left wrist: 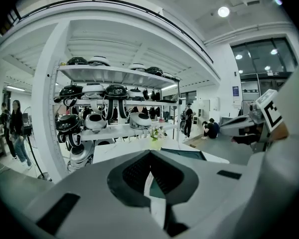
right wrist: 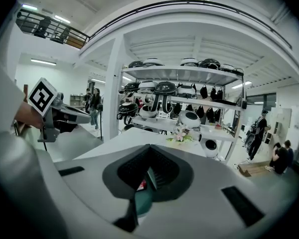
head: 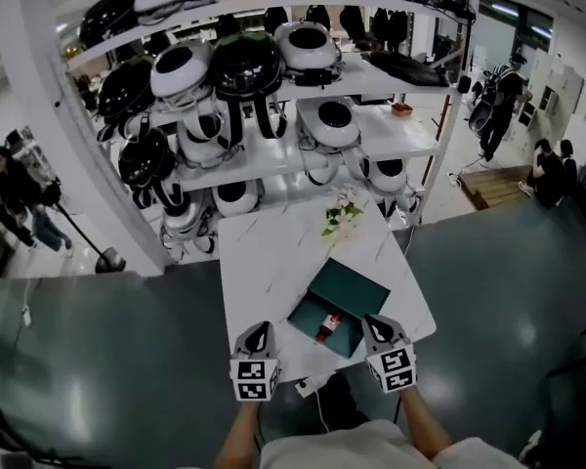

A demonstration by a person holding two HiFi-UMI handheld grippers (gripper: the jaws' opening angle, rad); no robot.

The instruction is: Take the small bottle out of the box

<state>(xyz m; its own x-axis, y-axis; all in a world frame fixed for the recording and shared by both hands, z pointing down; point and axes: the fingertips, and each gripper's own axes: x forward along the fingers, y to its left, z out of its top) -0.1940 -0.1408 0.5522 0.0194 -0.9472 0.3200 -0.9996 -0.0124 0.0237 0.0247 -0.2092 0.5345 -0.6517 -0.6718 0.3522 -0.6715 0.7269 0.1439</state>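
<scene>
our left gripper and right gripper, both closed empty, flank the open teal box (small bottle lying inside) on a white table; dark floor, helmet shelves behind.

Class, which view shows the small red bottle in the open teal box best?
Head view: the small red bottle lies fully visible inside the open teal box. Right gripper view shows only a red sliver; left gripper view shows none.
</scene>
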